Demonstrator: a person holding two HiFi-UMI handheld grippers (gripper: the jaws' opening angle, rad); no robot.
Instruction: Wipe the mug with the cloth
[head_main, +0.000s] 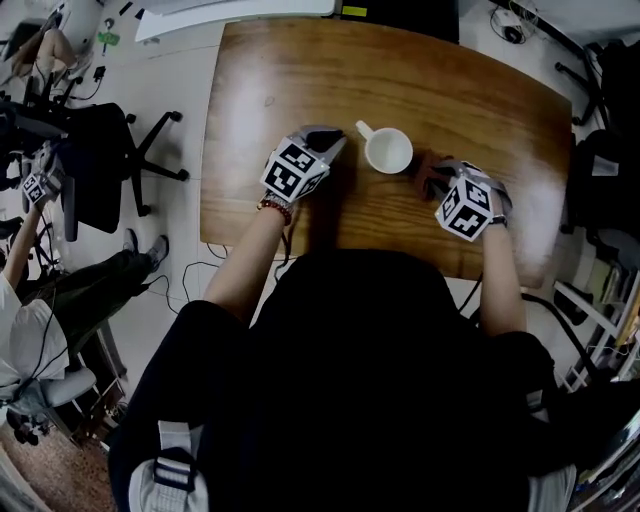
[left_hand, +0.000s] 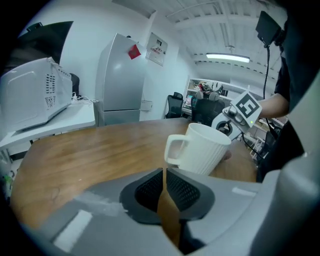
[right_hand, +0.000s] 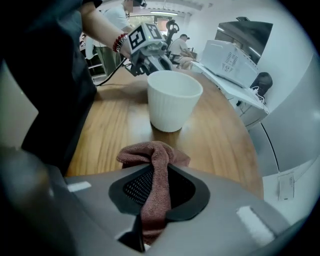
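- Counter (head_main: 400, 70): brown wood with rounded corners; it carries the mug, and both grippers are over its near half.
- Fridge (left_hand: 120, 80): pale grey, upright, behind the counter's far edge in the left gripper view.
- Person (head_main: 350, 380): dark clothes, bare forearms reaching forward, one gripper in each hand.
- Office chair (head_main: 100, 160): black, on the floor well left of the counter.
- Left gripper (head_main: 328, 140): left of the mug and aimed at it. Its fingers (left_hand: 150, 192) are closed to a thin slit with nothing between them, only counter wood showing through. The mug stands just ahead of the tips and slightly right, not touching them.
- Right gripper (head_main: 432, 178): right of the mug and pointing at it. Its fingers (right_hand: 136, 187) are clamped on the cloth. The mug is straight ahead, near but apart, with a strip of bare counter between.
- Mug (head_main: 388, 150): white, ribbed sides, upright and empty, on the counter between the two grippers. Its handle is turned toward the left gripper's side. Neither gripper touches it.
- Cloth (right_hand: 155, 165): dark red terry, pinched between the right fingers. A bunched end sticks out past the tips and rests on the counter, short of the mug's base.
- Bracelet (head_main: 275, 207): red beads on the left wrist.
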